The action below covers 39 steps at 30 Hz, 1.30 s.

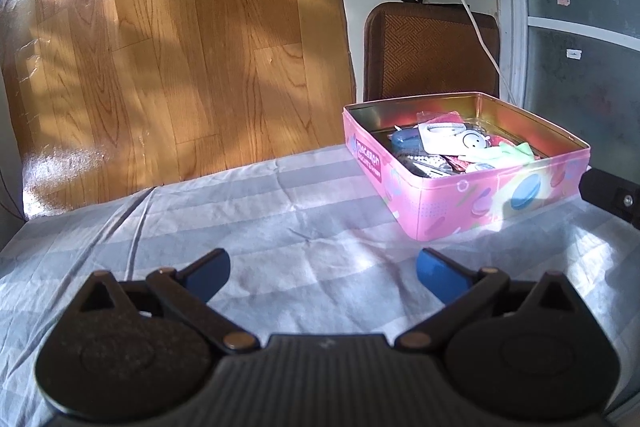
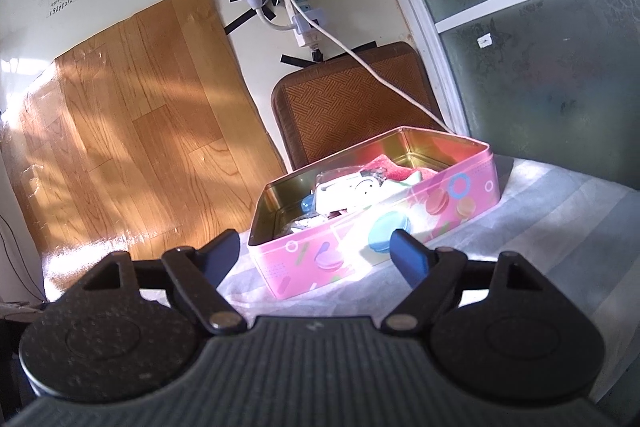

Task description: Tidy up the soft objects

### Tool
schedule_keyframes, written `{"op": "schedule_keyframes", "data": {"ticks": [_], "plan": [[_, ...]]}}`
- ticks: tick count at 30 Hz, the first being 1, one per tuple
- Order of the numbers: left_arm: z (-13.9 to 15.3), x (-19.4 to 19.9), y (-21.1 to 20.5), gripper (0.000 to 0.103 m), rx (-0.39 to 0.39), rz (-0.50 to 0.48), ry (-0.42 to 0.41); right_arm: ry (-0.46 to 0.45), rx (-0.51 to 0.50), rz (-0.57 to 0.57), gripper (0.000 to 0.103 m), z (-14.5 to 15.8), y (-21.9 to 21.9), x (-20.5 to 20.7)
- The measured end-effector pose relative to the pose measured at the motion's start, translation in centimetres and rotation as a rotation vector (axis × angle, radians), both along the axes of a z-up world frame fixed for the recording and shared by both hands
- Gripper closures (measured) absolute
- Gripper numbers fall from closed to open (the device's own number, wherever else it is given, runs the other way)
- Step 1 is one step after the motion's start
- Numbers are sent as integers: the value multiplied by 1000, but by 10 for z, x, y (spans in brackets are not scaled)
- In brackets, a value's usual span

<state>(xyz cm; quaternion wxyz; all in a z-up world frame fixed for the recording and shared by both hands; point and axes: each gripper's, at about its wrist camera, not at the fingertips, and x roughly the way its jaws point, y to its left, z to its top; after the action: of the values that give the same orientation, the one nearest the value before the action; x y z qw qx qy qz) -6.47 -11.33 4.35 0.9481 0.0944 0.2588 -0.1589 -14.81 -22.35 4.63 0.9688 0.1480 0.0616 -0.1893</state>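
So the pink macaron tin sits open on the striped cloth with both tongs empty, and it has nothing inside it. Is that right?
Not quite. The pink macaron tin is open on the striped cloth, and both the left tongs and right tongs are open and empty, but the tin is not empty. The left wrist view shows it filled with small items, among them a green cloth and packets.

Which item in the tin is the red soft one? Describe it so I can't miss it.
Find the pink macaron tin on the striped cloth, in front of the woven brown mat. In its far corner nearest the glass door lies a red fuzzy cloth, the only red fuzzy piece beside the white packets.
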Motion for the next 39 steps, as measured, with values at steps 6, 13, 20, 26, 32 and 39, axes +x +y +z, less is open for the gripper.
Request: {"op": "schedule_keyframes", "data": {"ticks": [6, 13, 20, 26, 32, 39], "plan": [[-5, 0, -7, 0, 35, -5, 5, 2, 10, -7, 17, -2, -2, -1], [-7, 1, -9, 0, 37, -14, 20, 0, 19, -11, 16, -3, -3, -1], [-11, 1, -11, 0, 38, -29, 43, 8, 33, -14, 16, -5, -5, -1], [-11, 1, -12, 0, 44, -34, 45, 9, 33, -16, 16, -5, -4, -1], [-11, 1, -11, 0, 37, -36, 46, 12, 34, -14, 16, -5, -4, 0], [-11, 1, -10, 0, 33, -39, 49, 13, 33, -11, 16, -5, -4, 0]]}}
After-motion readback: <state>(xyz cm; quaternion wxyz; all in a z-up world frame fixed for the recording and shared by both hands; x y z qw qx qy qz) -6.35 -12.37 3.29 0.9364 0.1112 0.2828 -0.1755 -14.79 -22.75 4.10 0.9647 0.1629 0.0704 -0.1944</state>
